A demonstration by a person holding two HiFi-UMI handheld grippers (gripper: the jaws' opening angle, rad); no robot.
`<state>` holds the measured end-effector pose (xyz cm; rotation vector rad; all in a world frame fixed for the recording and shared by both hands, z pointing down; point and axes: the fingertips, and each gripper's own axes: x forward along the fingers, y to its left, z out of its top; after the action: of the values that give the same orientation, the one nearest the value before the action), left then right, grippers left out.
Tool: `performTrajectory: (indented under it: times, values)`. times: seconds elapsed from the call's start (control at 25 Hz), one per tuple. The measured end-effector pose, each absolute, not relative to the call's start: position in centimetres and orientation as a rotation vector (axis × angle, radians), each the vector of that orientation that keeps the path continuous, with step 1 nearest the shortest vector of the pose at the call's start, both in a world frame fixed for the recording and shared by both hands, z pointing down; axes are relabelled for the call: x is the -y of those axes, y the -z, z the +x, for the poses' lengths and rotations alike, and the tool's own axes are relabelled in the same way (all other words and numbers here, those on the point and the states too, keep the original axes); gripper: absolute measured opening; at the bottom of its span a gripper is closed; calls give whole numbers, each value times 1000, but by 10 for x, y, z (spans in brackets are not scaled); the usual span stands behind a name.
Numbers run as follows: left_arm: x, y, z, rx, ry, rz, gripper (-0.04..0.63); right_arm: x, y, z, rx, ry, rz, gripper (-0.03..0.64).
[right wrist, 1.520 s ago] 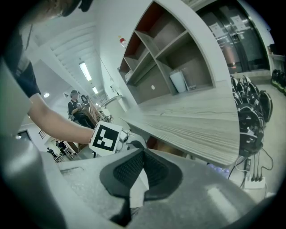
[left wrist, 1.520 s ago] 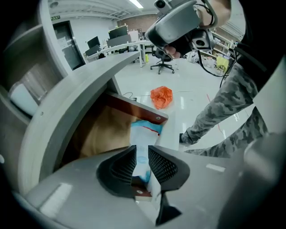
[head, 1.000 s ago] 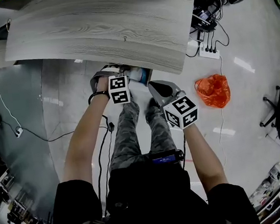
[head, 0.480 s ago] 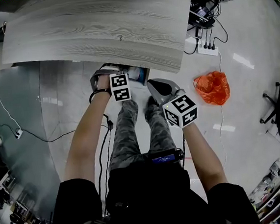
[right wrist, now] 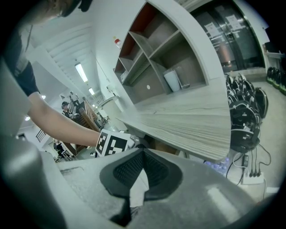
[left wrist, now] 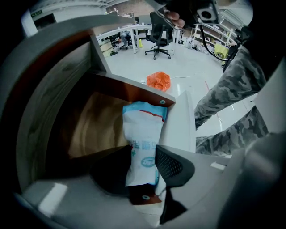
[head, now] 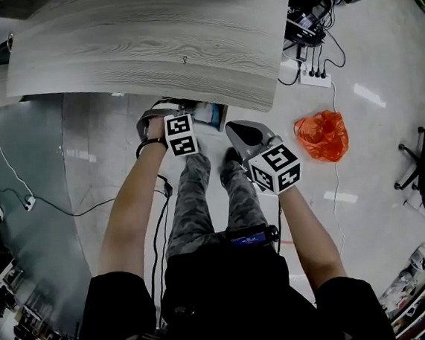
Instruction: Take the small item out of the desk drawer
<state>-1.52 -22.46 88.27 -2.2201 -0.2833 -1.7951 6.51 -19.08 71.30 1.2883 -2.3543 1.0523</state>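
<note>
The desk drawer point(left wrist: 120, 85) stands pulled out under the grey wooden desktop point(head: 148, 44). A small white and blue packet point(left wrist: 144, 134) lies inside against its right wall. My left gripper point(left wrist: 140, 157) reaches into the drawer, its jaws closing with the packet's near end between them; the pads point(left wrist: 172, 164) sit at the packet's edges without squeezing it. In the head view the left gripper point(head: 164, 116) is at the drawer mouth, next to the packet point(head: 208, 113). My right gripper point(head: 232, 130) hovers just right of the drawer. Its jaws point(right wrist: 143, 154) are shut on nothing.
An orange plastic bag point(head: 323, 136) lies on the floor to the right. A power strip with cables point(head: 312, 74) sits behind it. A thin cable point(head: 51, 207) crosses the floor at left. The person's legs point(head: 193, 197) stand right below the drawer.
</note>
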Motion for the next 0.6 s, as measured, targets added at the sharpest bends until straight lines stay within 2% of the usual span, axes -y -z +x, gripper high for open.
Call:
performTrajectory:
  times: [0.6]
  values:
    - [207, -802, -16, 159, 1650, -2423, 172, 185, -670, 66, 2365, -1037, 1285, -2]
